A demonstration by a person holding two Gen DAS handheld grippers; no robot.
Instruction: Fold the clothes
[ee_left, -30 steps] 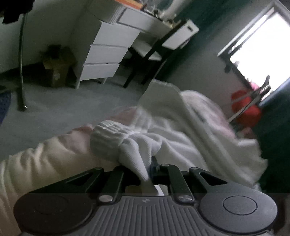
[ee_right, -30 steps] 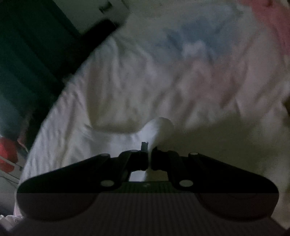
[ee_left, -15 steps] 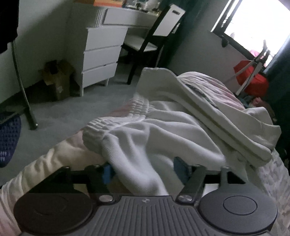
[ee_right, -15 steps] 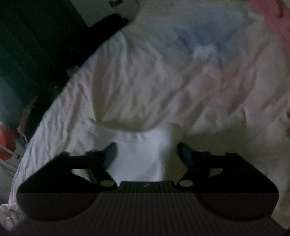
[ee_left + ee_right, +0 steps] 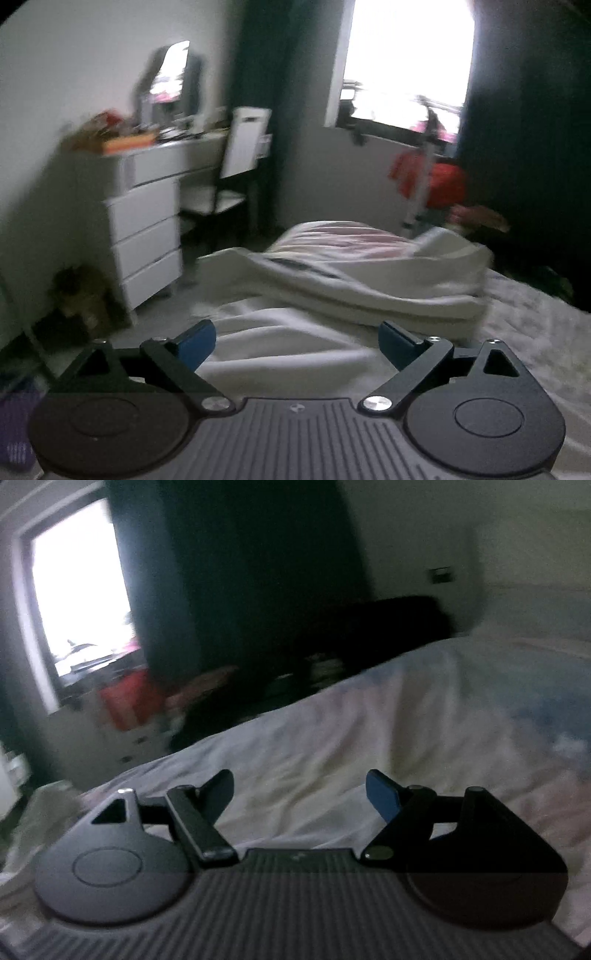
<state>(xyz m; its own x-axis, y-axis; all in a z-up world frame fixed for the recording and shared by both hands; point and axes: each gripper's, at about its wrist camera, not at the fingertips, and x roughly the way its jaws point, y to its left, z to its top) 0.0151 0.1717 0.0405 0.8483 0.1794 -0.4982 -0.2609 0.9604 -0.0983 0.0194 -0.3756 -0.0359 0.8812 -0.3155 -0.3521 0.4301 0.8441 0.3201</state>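
Both your left gripper point(image 5: 297, 341) and right gripper point(image 5: 300, 794) hang spread and empty above the bed point(image 5: 332, 746); the folded white garment point(image 5: 351, 291) near the bed's edge could slump if you regrasp one layer.

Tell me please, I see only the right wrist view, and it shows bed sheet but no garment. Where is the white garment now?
Observer: In the left wrist view the white garment lies on the bed, just ahead of the left gripper.
Operator: Does the left gripper hold it?
Observer: No. Its jaws stand wide apart and pinch nothing.
Operator: Does it look folded?
Observer: It lies doubled over in layers, but blur hides the edges.
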